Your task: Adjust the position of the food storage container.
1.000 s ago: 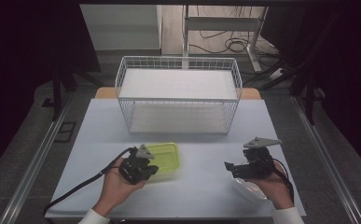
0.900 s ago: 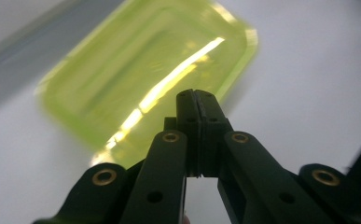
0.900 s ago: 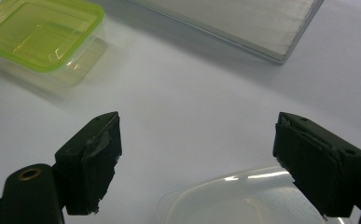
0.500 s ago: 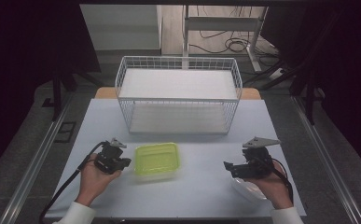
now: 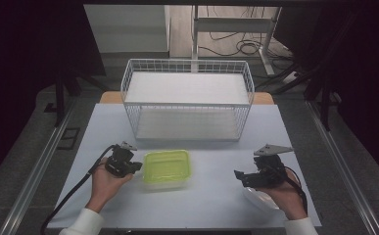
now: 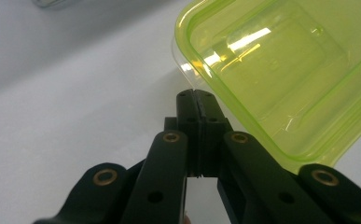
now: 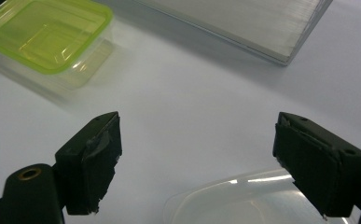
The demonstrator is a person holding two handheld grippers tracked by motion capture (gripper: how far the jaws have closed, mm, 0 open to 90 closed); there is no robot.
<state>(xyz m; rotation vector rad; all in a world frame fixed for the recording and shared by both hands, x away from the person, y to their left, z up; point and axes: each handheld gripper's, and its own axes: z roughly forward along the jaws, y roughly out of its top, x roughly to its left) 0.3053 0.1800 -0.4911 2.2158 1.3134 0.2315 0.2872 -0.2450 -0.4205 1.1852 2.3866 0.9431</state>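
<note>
Green-lidded clear plastic container sits on the pale desk in front of the white wire basket, between the two hands. At its left edge, the left gripper has its black fingers pressed together with nothing between them, tips just beside the lid's rim; whether they touch it I cannot tell. Well apart to the right, the right gripper has its fingers spread wide and empty, above a clear plastic tray lying on the desk.
</note>
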